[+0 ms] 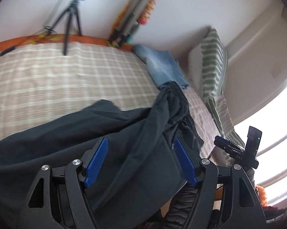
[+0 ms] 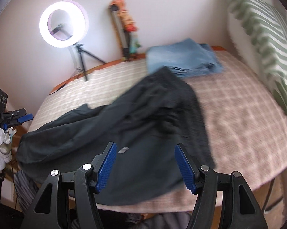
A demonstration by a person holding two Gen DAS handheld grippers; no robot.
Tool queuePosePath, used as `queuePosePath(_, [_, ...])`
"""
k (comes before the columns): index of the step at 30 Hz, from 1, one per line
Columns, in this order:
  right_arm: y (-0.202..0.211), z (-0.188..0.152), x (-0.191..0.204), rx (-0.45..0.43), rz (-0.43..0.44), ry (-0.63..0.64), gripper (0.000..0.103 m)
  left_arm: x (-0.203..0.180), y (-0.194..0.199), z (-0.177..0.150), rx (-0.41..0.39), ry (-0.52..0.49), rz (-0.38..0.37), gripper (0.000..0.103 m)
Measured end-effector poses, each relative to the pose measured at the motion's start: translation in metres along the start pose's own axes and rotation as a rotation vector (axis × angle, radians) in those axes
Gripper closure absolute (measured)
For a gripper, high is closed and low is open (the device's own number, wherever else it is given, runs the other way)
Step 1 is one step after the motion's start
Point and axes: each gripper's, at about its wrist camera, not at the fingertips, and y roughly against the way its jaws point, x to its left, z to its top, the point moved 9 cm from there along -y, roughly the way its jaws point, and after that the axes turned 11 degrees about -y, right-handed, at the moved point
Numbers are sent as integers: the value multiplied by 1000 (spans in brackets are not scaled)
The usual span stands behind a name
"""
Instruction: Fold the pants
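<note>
Bedroom setup, with a checked bedspread [image 2: 238,114] over the bed as the work surface; both sets of jaws are spread and pinching nothing. Left gripper [image 1: 141,164] hangs over the near edge with its blue pads [image 1: 96,164] apart and dark cloth showing between them, not pressed. Right gripper [image 2: 145,166] is the same deal, pads [image 2: 107,168] wide apart above the fabric. Those dark pants [image 2: 124,122] lie crumpled across the middle of the bed, one part draping off the near edge and the other end reaching toward the far side. Just past them, folded blue jeans [image 2: 183,59] sit near the far right corner; a striped pillow [image 2: 261,30] leans along the right edge. Ring light [image 2: 64,23] on a tripod stands at the far edge by the wall. Everything's kinda motion-blurred.
</note>
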Motion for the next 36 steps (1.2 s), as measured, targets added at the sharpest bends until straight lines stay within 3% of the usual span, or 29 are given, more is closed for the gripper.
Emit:
queuePosePath(2, [-3,1,-20,7,-11,-32,37,-14,-31,9,41,-10,-48,31])
queuePosePath(5, [-9,-2,-39,24,-14,-55,37,-23,-67,22,73,4,-62,31])
queuePosePath(14, [-23,-10,-83,62,-1,-116,37,-42,-173,61,181,-40,-20,31])
queuePosePath(21, [-12,-17,-103,46,26,-165,37,-30,-217,54,269,48,-11,31])
queuePosePath(23, [-12,-17,-109,42,23,-178,37,-35,-219,54,248,21,-3,37])
queuePosePath(25, [-11,-16,-113,33,22,-189,37,-42,-217,53,232,-36,8,83])
queuePosePath(26, [-11,-16,-113,31,23,-193,37,-44,-217,54,232,-56,19,90])
queuePosePath(31, [-10,-12,-107,24,23,-180,37,-84,-197,52,174,-301,55,97])
queuePosePath(36, [-5,-3,-101,0,52,-196,37,-138,-169,24,171,-455,-51,98])
